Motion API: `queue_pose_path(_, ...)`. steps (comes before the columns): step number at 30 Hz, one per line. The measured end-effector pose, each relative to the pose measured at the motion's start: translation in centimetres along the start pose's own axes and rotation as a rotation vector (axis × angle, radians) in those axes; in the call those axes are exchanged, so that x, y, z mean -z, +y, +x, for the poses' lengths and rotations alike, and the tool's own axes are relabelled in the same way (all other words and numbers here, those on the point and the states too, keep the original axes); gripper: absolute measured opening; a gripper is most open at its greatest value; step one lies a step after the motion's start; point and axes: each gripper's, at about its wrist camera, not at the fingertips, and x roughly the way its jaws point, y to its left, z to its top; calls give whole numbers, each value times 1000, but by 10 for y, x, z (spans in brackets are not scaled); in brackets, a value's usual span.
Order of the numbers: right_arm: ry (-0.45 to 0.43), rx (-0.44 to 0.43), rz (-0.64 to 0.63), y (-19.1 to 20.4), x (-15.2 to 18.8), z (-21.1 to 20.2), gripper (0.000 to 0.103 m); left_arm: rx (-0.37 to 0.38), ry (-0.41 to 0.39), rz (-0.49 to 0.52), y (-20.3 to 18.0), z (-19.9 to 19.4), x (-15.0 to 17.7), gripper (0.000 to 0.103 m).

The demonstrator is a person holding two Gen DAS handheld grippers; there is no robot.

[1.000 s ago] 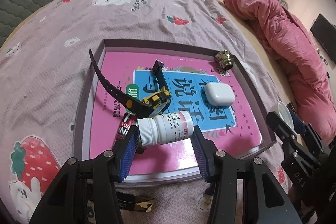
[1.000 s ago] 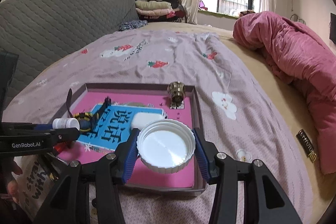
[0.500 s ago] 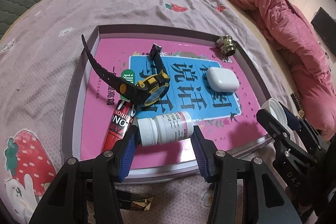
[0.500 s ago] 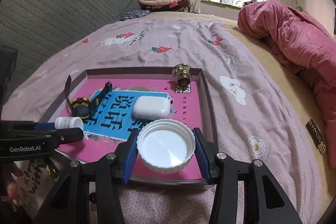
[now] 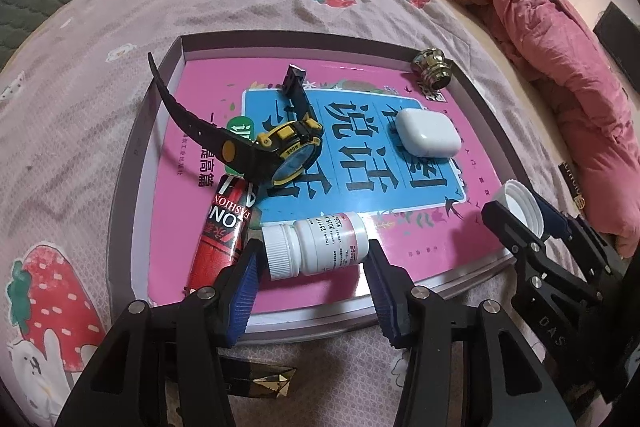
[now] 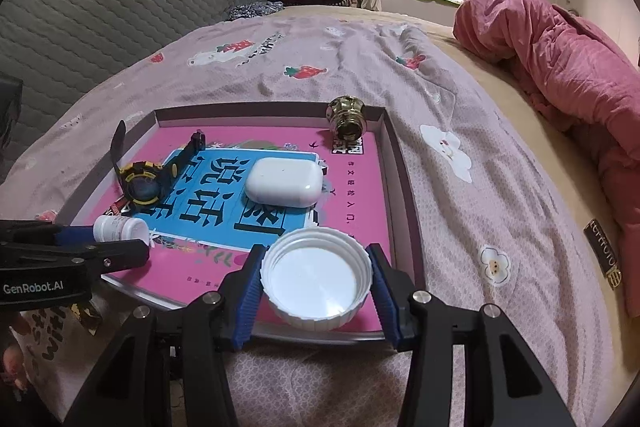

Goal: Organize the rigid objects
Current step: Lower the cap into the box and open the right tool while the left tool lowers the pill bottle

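My left gripper (image 5: 314,267) is shut on a white pill bottle (image 5: 316,245), held sideways over the near edge of the pink tray (image 5: 132,163). My right gripper (image 6: 316,277) is shut on a wide white lid (image 6: 316,277), over the tray's near right corner. In the tray lie a black and yellow watch (image 5: 276,147), a white earbud case (image 5: 428,137), a brass knob (image 5: 432,71) and a red tube (image 5: 224,231). The right gripper and lid (image 5: 520,203) show in the left wrist view; the left gripper (image 6: 120,247) shows in the right wrist view.
The tray (image 6: 400,167) lies on a bed with a purple strawberry-print sheet (image 6: 320,59). A pink quilt (image 6: 560,67) is bunched at the right. A dark gold-lettered item (image 6: 604,255) lies right of the tray. A dark faceted item (image 5: 264,383) lies below the left gripper.
Both grippers have moved forward and lower toward the tray, so the tray and its objects look larger. Both still hold the bottle and lid.
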Motion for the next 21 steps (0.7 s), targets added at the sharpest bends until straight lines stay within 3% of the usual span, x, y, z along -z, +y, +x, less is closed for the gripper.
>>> queue_pose_path(21, 72, 27, -8, -2, -2, 16, 50, 1, 8, 23, -3, -3, 3, 52)
